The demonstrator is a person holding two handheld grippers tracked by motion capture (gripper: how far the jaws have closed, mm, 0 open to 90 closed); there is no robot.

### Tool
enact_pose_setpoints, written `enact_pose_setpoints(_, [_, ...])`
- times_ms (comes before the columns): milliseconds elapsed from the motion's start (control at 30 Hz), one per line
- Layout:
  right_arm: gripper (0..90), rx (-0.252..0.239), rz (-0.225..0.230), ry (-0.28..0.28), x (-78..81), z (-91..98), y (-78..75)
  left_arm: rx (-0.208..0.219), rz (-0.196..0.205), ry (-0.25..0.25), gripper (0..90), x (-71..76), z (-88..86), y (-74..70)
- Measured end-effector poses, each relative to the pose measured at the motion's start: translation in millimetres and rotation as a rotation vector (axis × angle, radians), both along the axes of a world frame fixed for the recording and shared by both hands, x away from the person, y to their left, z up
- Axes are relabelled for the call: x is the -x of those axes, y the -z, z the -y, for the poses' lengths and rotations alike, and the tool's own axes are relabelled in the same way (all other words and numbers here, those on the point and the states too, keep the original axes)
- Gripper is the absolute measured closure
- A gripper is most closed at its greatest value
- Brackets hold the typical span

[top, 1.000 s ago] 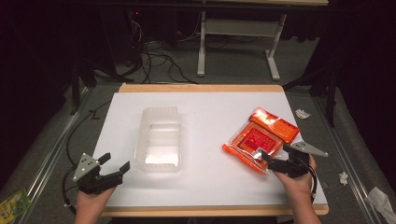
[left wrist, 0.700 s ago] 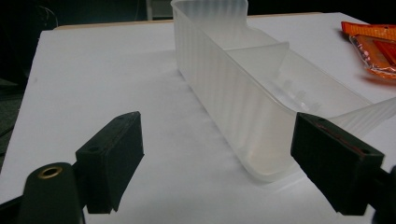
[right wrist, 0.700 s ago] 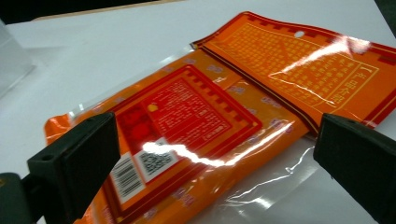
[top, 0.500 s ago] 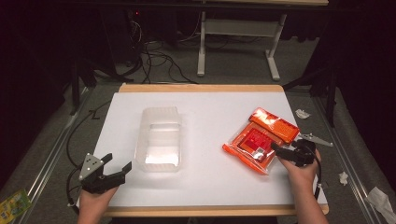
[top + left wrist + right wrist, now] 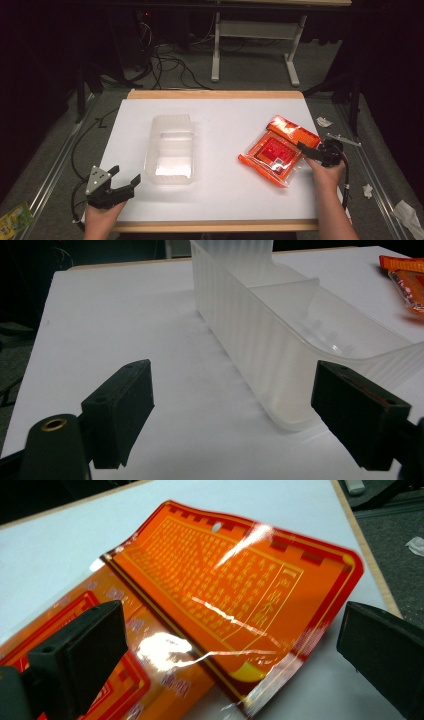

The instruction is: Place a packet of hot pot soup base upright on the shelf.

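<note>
Orange packet (image 5: 215,610) lies flat just ahead of the spread right gripper (image 5: 235,645), so slide one jaw under its raised edge before closing, while the left gripper (image 5: 235,415) waits spread beside the clear bin (image 5: 300,335).

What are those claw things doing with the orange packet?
A person holds a claw in each hand at a white table. The right claw, open, is at the edge of the shiny orange packet, not gripping it yet. The left claw waits open near the empty clear plastic box.
</note>
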State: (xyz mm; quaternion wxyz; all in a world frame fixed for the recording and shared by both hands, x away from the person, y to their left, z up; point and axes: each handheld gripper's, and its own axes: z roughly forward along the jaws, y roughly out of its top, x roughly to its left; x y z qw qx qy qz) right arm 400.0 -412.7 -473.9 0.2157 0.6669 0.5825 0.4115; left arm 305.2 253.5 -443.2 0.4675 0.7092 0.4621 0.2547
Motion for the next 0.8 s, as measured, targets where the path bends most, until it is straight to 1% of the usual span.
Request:
enact_pose_setpoints(67, [0.2,0.01,-0.006,0.006,-2.0,2.1,-0.1,0.001,-0.002,0.001,17.9,0.1,0.2,0.4])
enact_pose_setpoints(100, [0.1,-0.019,-0.013,0.015,-4.3,6.1,0.5,-0.008,-0.004,0.004,17.9,0.3,0.3,0.9])
enact_pose_setpoints(200, [0.3,-0.026,-0.015,0.017,-7.3,9.5,0.6,-0.008,-0.004,0.003,17.9,0.3,0.3,1.4])
enact_pose_setpoints(233, [0.8,-0.039,-0.024,0.011,-10.3,12.0,1.7,-0.006,-0.008,0.003,17.9,0.3,-0.1,1.8])
enact_pose_setpoints(300, [1.1,-0.044,-0.028,0.015,-11.1,12.2,1.7,-0.008,-0.01,0.002,17.9,0.2,-0.3,2.0])
enact_pose_setpoints(400, [2.2,-0.057,-0.033,0.005,-14.1,14.6,3.0,-0.008,-0.01,0.002,18.0,0.0,0.4,2.5])
enact_pose_setpoints(433, [4.2,-0.079,-0.04,0.001,-14.3,15.7,3.3,-0.012,-0.015,0.004,18.0,-0.4,1.3,2.8])
enact_pose_setpoints(467, [4.2,-0.079,-0.04,0.001,-14.3,15.7,3.3,-0.012,-0.015,0.004,18.0,-0.4,1.3,2.8])
enact_pose_setpoints(500, [10.6,-0.1,-0.036,-0.016,-13.2,15.9,3.1,-0.018,-0.017,0.007,18.0,-0.5,2.3,2.8])
enact_pose_setpoints(533, [10.6,-0.1,-0.036,-0.016,-13.2,15.9,3.1,-0.018,-0.017,0.007,18.0,-0.5,2.3,2.8])
enact_pose_setpoints(567, [16.6,-0.093,-0.018,-0.03,-11.5,15.4,2.7,-0.019,-0.012,0.009,18.0,-0.1,3.8,2.5])
enact_pose_setpoints(600, [16.6,-0.093,-0.018,-0.03,-11.5,15.4,2.7,-0.019,-0.012,0.009,18.0,-0.1,3.8,2.5])
enact_pose_setpoints(633, [25.2,-0.099,0.004,-0.041,-8.6,14.8,1.8,-0.02,-0.009,0.01,18.0,0.4,4.3,2.0])
enact_pose_setpoints(667, [25.2,-0.099,0.004,-0.041,-8.6,14.8,1.8,-0.02,-0.009,0.01,18.1,0.4,4.3,2.0])
enact_pose_setpoints(700, [29.1,-0.097,0.017,-0.044,-6.8,14.5,1.1,-0.019,-0.009,0.01,18.1,0.7,4.2,1.9])
enact_pose_setpoints(733, [35.7,-0.1,0.033,-0.047,-4.6,15.3,0.6,-0.02,-0.009,0.01,18.1,0.7,4.1,2.0])
enact_pose_setpoints(767, [47.2,-0.12,0.06,-0.063,-2.1,16.9,0.4,-0.021,-0.01,0.01,18.1,0.4,3.4,2.2])
enact_pose_setpoints(800, [50.4,-0.128,0.067,-0.067,-1.1,17.2,0.2,-0.021,-0.01,0.01,18.2,0.4,3.4,2.2])
